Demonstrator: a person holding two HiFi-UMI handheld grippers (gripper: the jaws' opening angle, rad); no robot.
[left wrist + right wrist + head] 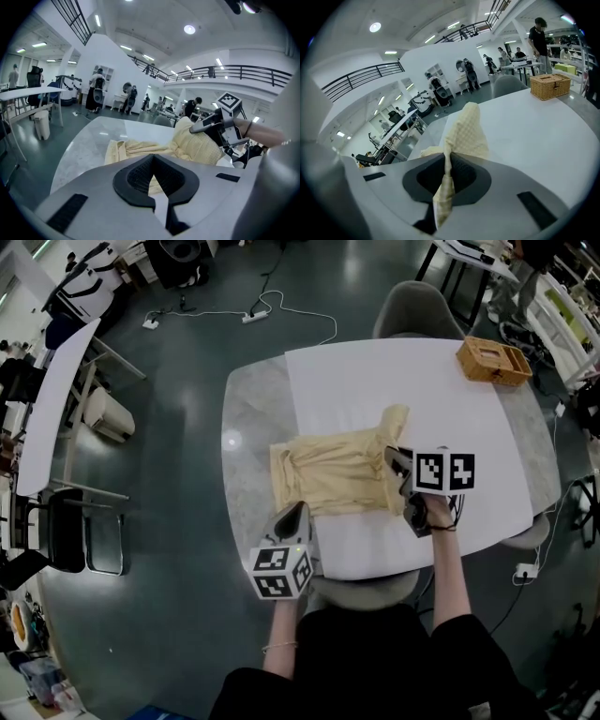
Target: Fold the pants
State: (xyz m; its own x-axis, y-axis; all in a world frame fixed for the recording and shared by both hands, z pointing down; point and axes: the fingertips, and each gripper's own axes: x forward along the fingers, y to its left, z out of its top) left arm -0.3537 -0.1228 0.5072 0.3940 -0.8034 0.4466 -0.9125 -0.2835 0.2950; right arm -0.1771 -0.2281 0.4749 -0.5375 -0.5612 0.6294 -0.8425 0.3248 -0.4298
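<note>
Pants (330,470), pinched in the fingers of left gripper (292,513) and right gripper (397,463), should be carried over level, edges taut.

The head view looks steeply down from above the person, taking in the whole counter (375,381). The left gripper view sits low at the near edge, facing across the pants (136,149) toward the right tongs (194,130). The right gripper view faces the far wicker basket (551,86). All three share the pants.
</note>
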